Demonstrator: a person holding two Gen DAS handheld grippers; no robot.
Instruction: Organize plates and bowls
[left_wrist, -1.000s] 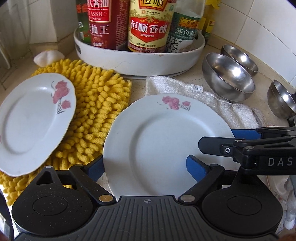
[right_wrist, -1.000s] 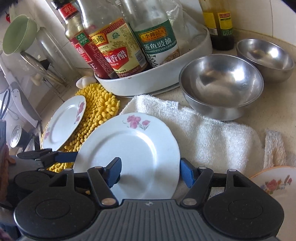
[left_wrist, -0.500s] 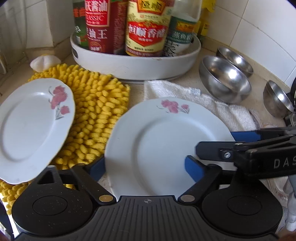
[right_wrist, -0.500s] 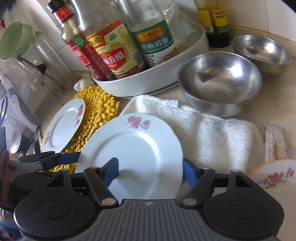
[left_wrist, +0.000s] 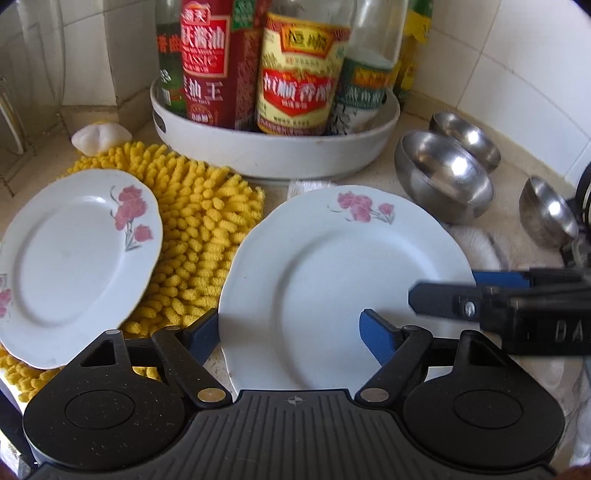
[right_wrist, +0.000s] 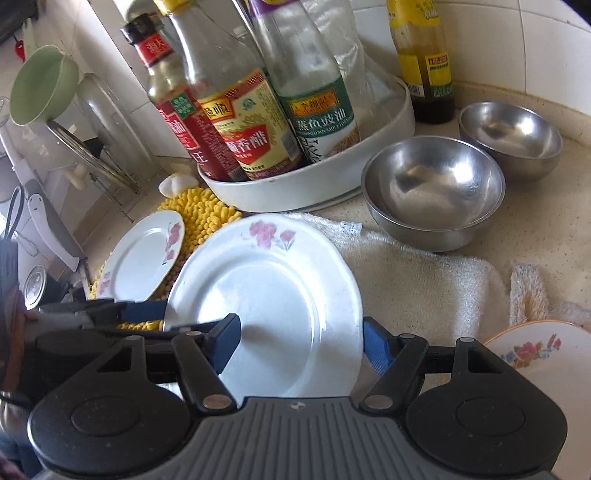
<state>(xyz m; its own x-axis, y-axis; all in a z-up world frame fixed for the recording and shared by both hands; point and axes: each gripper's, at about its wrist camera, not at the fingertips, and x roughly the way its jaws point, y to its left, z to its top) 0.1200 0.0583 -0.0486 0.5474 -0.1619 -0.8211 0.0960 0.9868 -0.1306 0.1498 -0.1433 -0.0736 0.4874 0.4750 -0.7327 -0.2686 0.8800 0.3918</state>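
Observation:
A white plate with pink flowers (left_wrist: 332, 273) is held off the counter between my two grippers; it also shows in the right wrist view (right_wrist: 269, 299). My left gripper (left_wrist: 291, 336) has one finger over and one under its left rim. My right gripper (right_wrist: 301, 343) straddles its right rim the same way, and its fingers (left_wrist: 495, 280) show in the left wrist view. A second flowered plate (left_wrist: 74, 258) lies on a yellow chenille mat (left_wrist: 199, 229). Three steel bowls (left_wrist: 443, 177) (left_wrist: 467, 136) (left_wrist: 546, 214) stand at the right.
A white round tray (left_wrist: 273, 151) of sauce bottles stands at the back. A white towel (right_wrist: 417, 280) lies under the lifted plate. Another flowered plate (right_wrist: 543, 354) is at the right front. A dish rack with a green bowl (right_wrist: 40, 88) is at the far left.
The plate between both grippers has risen off the towel and tilted up a little. Both grippers rose with it; their fingers stand as before.

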